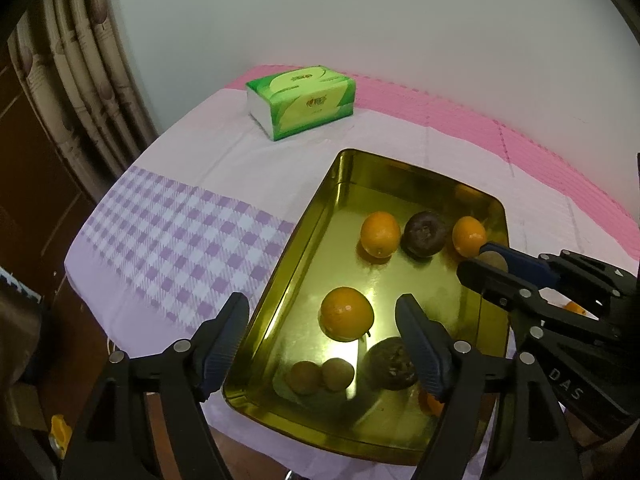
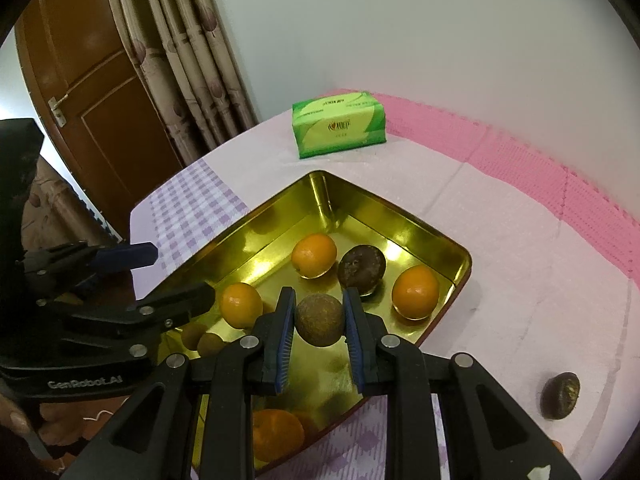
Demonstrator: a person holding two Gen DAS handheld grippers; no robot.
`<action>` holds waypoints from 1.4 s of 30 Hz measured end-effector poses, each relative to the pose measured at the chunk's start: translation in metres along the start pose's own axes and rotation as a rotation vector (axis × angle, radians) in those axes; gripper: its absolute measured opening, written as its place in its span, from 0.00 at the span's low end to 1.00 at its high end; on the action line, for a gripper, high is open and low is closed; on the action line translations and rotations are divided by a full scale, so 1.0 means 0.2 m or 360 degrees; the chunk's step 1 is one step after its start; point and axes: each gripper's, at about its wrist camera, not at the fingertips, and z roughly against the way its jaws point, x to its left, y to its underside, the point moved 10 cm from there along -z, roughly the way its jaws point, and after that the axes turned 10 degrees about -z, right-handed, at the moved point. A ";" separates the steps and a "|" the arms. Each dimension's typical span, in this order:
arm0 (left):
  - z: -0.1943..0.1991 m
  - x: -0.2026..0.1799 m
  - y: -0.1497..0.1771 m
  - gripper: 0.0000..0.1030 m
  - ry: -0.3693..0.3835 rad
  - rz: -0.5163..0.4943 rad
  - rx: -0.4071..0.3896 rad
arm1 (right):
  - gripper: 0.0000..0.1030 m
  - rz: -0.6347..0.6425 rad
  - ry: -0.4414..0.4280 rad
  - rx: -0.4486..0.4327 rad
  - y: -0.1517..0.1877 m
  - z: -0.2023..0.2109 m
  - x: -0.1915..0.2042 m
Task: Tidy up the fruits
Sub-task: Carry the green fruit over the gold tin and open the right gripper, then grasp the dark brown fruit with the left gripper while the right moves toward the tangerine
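A gold metal tray (image 1: 304,236) (image 2: 420,232) sits on the table and holds several oranges, dark round fruits and small brown fruits. My left gripper (image 1: 322,320) is open above the tray's near left part, with an orange (image 1: 346,312) between its spread fingers. My right gripper (image 2: 320,316) is shut on a small brown round fruit (image 2: 320,320) above the tray; it also shows in the left wrist view (image 1: 494,260). Another dark fruit (image 2: 560,396) lies on the cloth right of the tray.
A green tissue pack (image 1: 302,100) (image 2: 339,128) stands behind the tray. The table has a white and purple checked cloth (image 1: 172,240) and a pink mat (image 2: 560,184) along the wall. A curtain and brown door (image 2: 92,100) are at the left.
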 end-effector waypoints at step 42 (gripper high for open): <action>-0.04 0.10 0.03 0.77 -0.0101 0.0055 0.0034 | 0.51 -0.0122 0.0090 -0.0210 -0.02 0.17 -0.15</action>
